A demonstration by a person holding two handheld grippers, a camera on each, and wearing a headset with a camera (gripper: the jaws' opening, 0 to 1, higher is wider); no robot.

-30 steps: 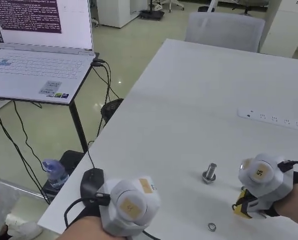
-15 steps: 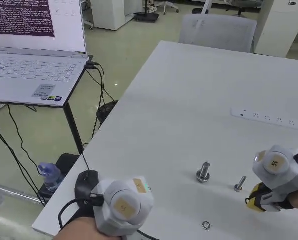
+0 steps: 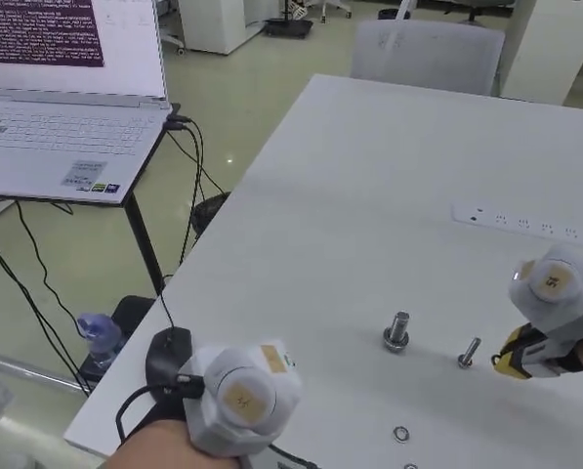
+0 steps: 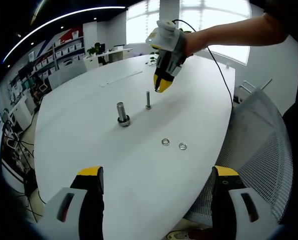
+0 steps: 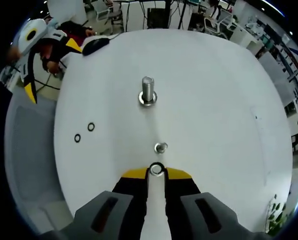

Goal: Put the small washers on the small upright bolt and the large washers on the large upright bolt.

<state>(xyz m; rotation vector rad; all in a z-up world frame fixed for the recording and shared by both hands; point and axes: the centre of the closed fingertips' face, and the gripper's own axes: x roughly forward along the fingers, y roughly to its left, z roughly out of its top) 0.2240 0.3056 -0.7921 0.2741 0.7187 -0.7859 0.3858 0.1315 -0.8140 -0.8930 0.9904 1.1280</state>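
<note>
R gripper shifted right, pinching prob. small washer; L gripper jaws apart.

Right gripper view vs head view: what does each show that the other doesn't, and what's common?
Right gripper view: a washer pinched between the right gripper's jaw tips, close to the small bolt. Head view: laptop, power strip, chair, water bottle. Both: large bolt, small bolt, loose washers on the white table, and the left gripper.
</note>
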